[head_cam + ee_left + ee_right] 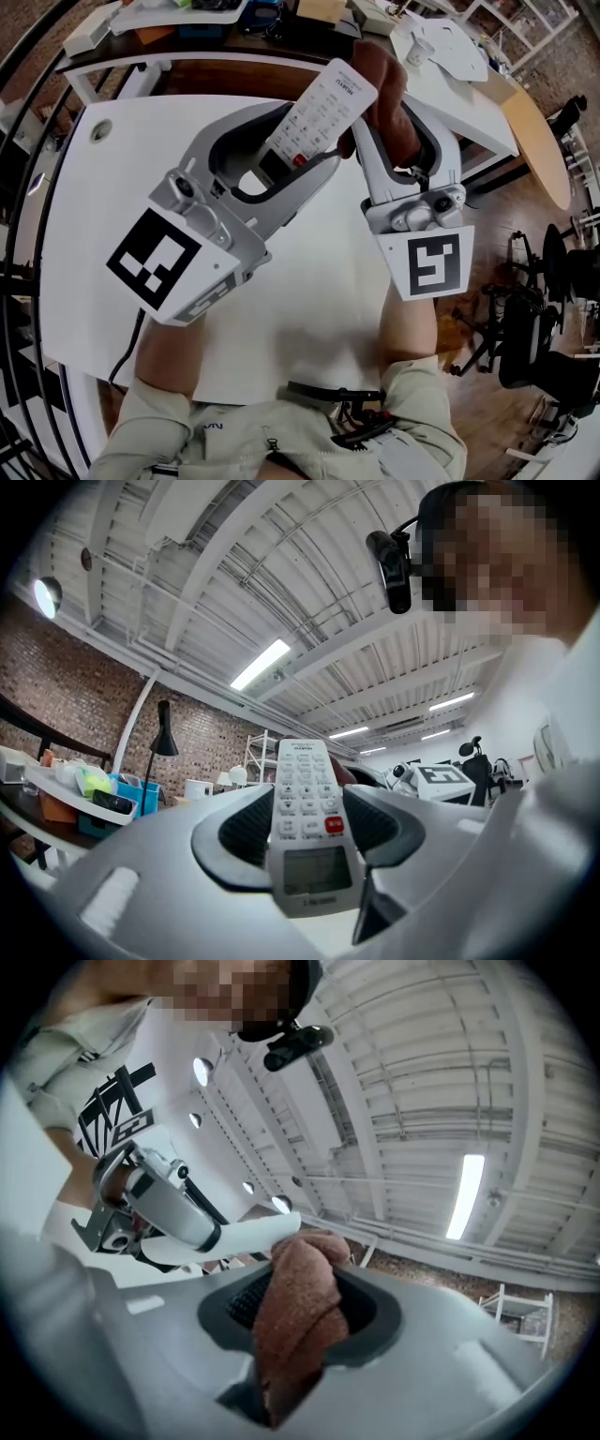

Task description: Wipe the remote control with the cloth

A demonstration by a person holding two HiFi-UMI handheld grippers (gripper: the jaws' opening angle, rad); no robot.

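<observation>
The left gripper [281,159] clamps the white remote control [323,108] between its jaws, raised above the table [112,216]. The right gripper [398,131] pinches the brown cloth [382,75], which lies against the remote's far end.

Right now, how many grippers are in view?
2. The left gripper, at the picture's left, grips the remote; the right gripper, at the right, grips the cloth beside the remote's top end. None looks hidden.
</observation>
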